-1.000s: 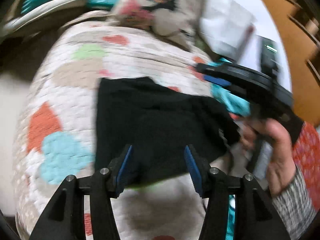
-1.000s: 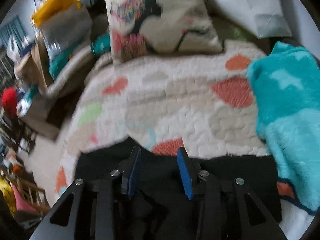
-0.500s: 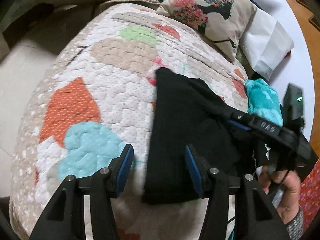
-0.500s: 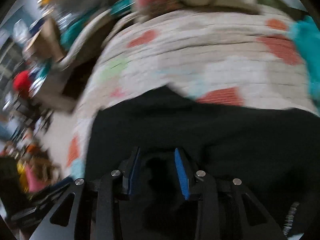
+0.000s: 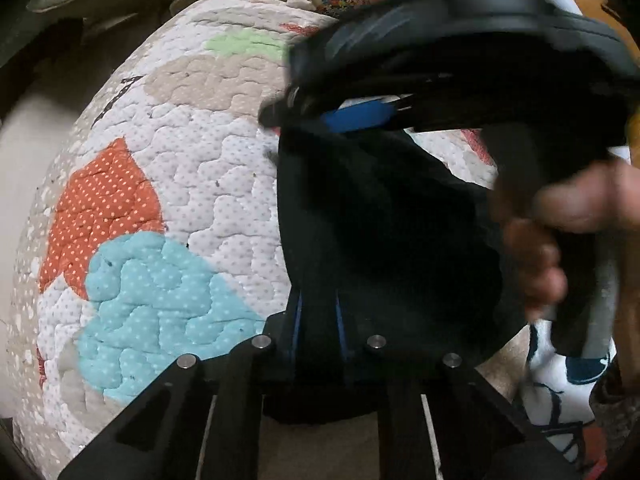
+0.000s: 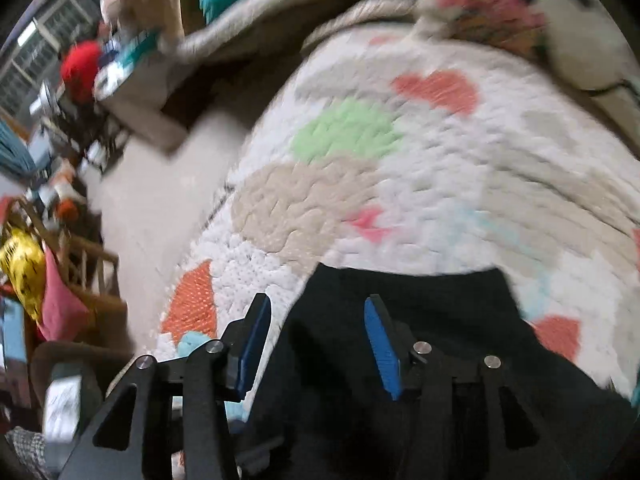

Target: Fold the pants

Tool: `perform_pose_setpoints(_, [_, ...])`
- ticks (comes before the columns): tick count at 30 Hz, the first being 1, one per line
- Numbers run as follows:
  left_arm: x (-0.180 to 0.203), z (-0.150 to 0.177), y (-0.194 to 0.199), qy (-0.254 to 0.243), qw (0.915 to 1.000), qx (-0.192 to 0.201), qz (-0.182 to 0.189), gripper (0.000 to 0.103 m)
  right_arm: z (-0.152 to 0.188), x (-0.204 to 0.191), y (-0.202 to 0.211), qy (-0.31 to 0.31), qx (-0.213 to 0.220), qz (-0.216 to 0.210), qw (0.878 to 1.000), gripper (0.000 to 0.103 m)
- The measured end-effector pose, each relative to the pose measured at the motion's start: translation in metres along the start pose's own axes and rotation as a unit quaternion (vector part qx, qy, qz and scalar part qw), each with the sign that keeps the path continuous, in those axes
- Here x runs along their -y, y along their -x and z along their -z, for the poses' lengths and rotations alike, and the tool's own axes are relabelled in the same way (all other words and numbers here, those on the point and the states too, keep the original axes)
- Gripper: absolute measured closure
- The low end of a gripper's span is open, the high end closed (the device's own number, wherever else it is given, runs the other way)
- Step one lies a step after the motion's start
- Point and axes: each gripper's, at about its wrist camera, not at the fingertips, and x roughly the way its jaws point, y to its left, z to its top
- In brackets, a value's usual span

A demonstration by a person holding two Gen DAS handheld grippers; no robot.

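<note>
In the left wrist view the left gripper had just pinched shut on the near edge of the black pants, its blue pads drawn close with dark cloth bunched between them; a hold there would let that edge be lifted or pinned while the other side was worked. The pants lay on the patchwork quilt, along its right part. The right gripper, held in a hand, crossed above the far end of the pants, likely to release or set down the layer it had brought over. One blue pad showed there, but blur hid whether any cloth was still caught. A printed cushion at the top edge was mostly covered by that gripper.

In the right wrist view the right gripper had its jaws spread, having just been opening, with the pants under and between the pads but not pressed by them. The quilt ran away behind. The whole view was smeared by motion, so the fold lines in the black cloth could not be read, and the near part of the pants was cut off by the frame; clutter on the floor at left was too blurred to name
</note>
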Motion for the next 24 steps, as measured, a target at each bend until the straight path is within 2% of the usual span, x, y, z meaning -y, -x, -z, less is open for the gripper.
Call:
perform_pose_setpoints(1, [-0.002, -0.001, 0.001, 0.003, 1.0000, -0.002, 0.000, 0.091, -0.002, -0.002, -0.012, 0.006, -0.018, 0.014, 1.000, 0.060])
perform_pose_setpoints(2, [-0.004, -0.002, 0.001, 0.007, 1.0000, -0.007, 0.001, 0.091, -0.002, -0.006, -0.019, 0.011, -0.030, 0.040, 0.999, 0.078])
perform_pose_setpoints(5, [-0.010, -0.006, 0.004, 0.025, 0.9995, -0.017, 0.008, 0.093, -0.005, -0.012, -0.012, 0.015, -0.019, 0.038, 0.999, 0.090])
perform_pose_setpoints(11, [-0.043, -0.010, 0.021, 0.073, 0.9970, -0.025, 0.006, 0.096, -0.016, -0.025, -0.011, 0.013, -0.012, 0.028, 0.999, 0.091])
perform_pose_setpoints(13, [-0.063, -0.008, 0.025, 0.103, 0.9941, -0.034, 0.011, 0.096, -0.025, -0.039, -0.013, 0.018, -0.006, 0.011, 1.000, 0.094])
perform_pose_setpoints(14, [-0.070, -0.007, 0.027, 0.114, 0.9927, -0.036, 0.017, 0.096, -0.032, -0.046, -0.015, 0.021, -0.003, 0.006, 1.000, 0.099])
perform_pose_setpoints(15, [-0.078, -0.005, 0.028, 0.126, 0.9912, -0.037, 0.021, 0.096, -0.039, -0.056, -0.018, 0.027, -0.001, -0.005, 1.000, 0.101])
perform_pose_setpoints(17, [-0.084, -0.004, 0.033, 0.129, 0.9910, -0.032, 0.018, 0.096, -0.055, -0.079, -0.024, 0.035, 0.004, -0.022, 0.999, 0.101])
perform_pose_setpoints(19, [-0.082, -0.005, 0.039, 0.119, 0.9927, -0.021, 0.003, 0.096, -0.068, -0.097, -0.034, 0.039, 0.010, -0.017, 0.999, 0.101])
perform_pose_setpoints(24, [-0.083, -0.012, 0.059, 0.108, 0.9940, 0.013, 0.009, 0.096, -0.080, -0.099, -0.023, 0.024, 0.030, -0.018, 0.999, 0.100])
